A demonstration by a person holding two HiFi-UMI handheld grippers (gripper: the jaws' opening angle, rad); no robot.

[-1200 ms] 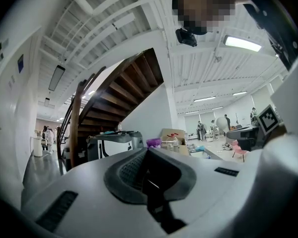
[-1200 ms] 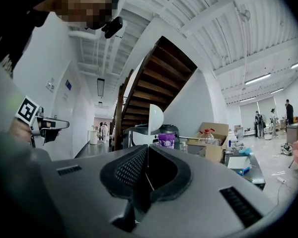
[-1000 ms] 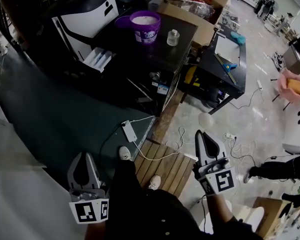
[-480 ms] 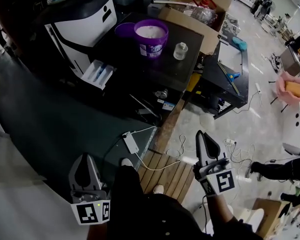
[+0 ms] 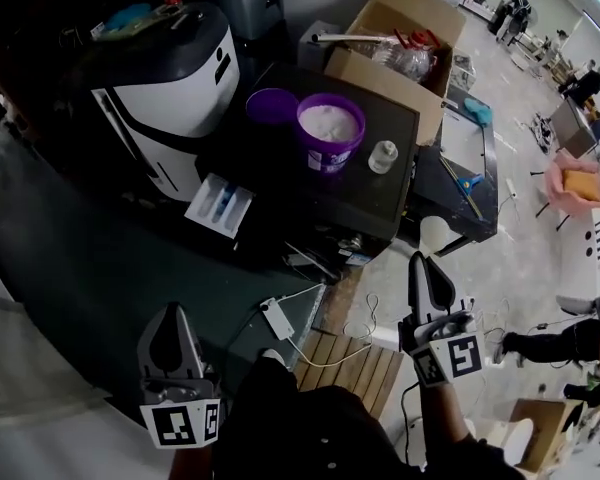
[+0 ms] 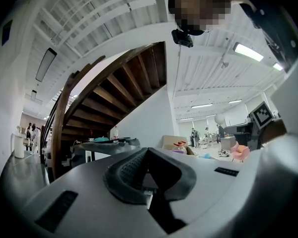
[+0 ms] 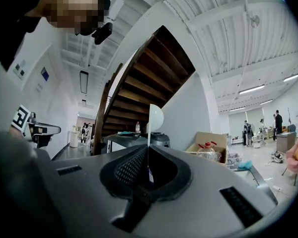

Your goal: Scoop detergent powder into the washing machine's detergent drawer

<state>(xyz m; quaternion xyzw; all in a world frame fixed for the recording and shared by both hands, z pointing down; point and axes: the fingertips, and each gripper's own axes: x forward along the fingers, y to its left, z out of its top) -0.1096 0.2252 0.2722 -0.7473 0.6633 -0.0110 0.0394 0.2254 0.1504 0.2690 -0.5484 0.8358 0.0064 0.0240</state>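
White scoop (image 7: 155,117) sits edge-on, handle mostly hidden inside the right gripper (image 7: 148,155)

Tub (image 5: 329,133) on table (image 5: 375,200), right of washer (image 5: 165,88)

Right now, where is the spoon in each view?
Head view: spoon right of centre, above the right gripper's tip.
Left gripper view: small, far right.
Right gripper view: centre, handle clamped in the gripper.
Shared landmark: the cardboard box.
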